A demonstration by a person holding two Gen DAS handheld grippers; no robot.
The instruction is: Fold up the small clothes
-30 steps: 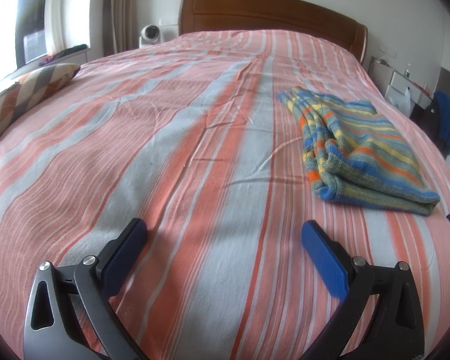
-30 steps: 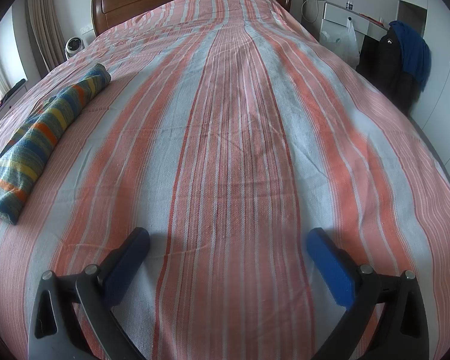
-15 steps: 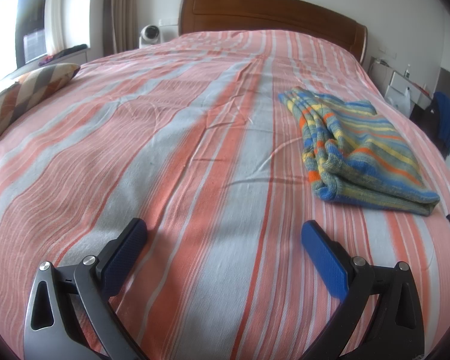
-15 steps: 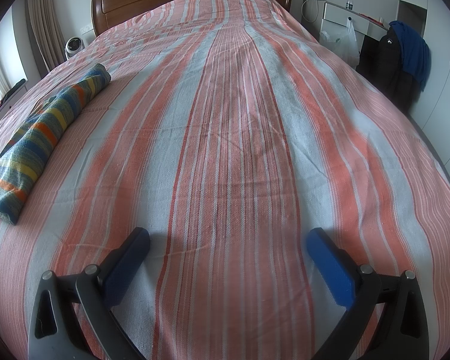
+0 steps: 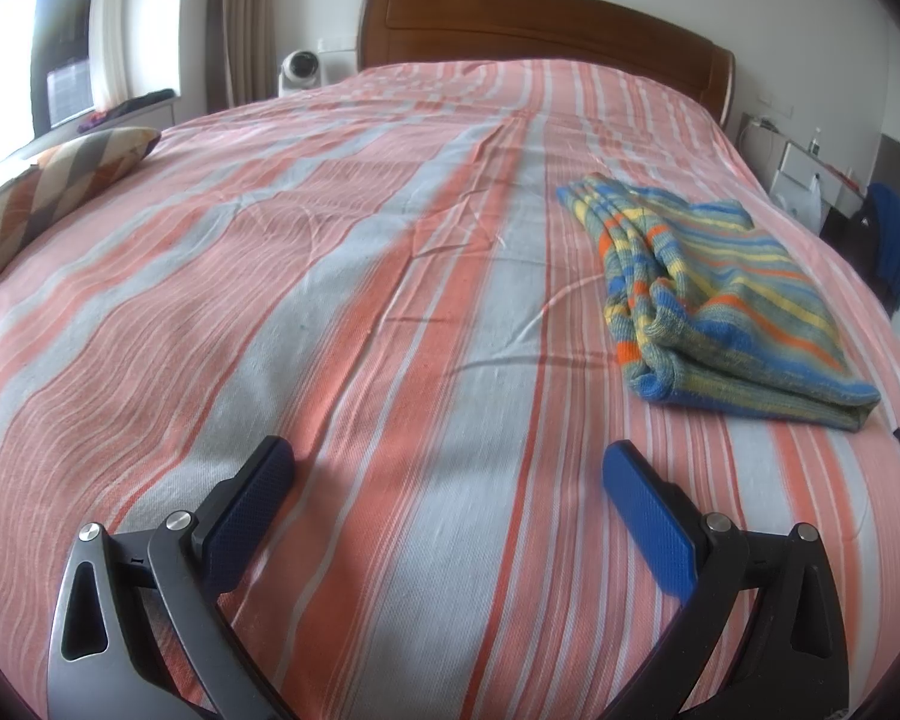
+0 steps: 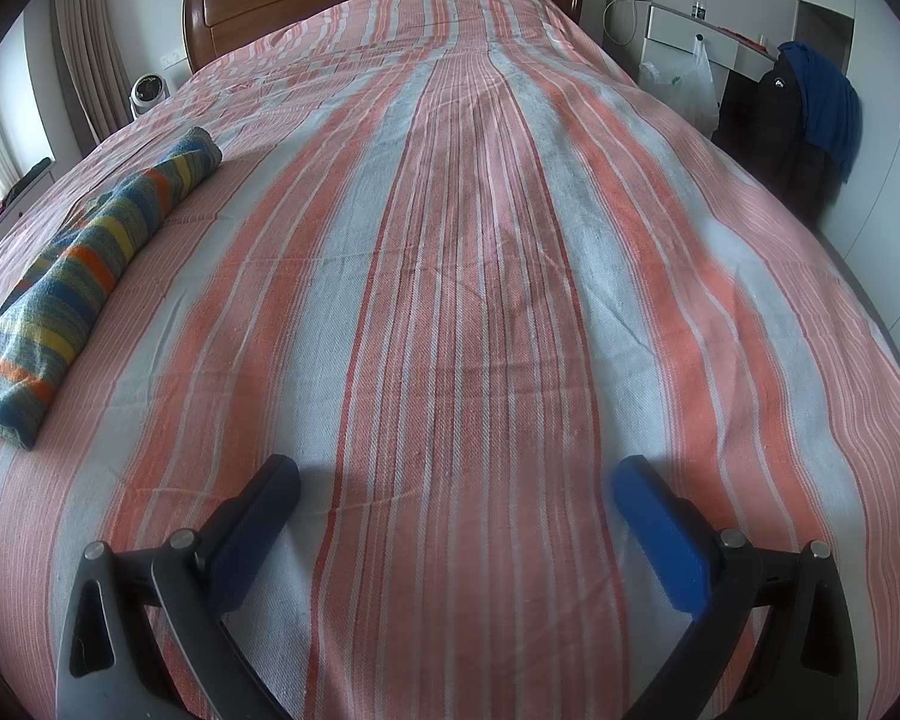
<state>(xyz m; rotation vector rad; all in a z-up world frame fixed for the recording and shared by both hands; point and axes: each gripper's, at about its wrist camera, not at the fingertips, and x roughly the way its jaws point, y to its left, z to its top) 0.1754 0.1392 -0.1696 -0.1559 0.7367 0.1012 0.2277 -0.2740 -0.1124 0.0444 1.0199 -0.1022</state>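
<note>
A folded knit garment with blue, yellow, orange and green stripes lies on the bed, to the right in the left wrist view. It also shows at the far left in the right wrist view. My left gripper is open and empty, low over the bedspread, to the near left of the garment. My right gripper is open and empty over bare bedspread, well to the right of the garment.
The bed has a pink, orange and grey striped cover and a wooden headboard. A patterned pillow lies at the left edge. A desk, a white bag and a chair with dark clothes stand to the right.
</note>
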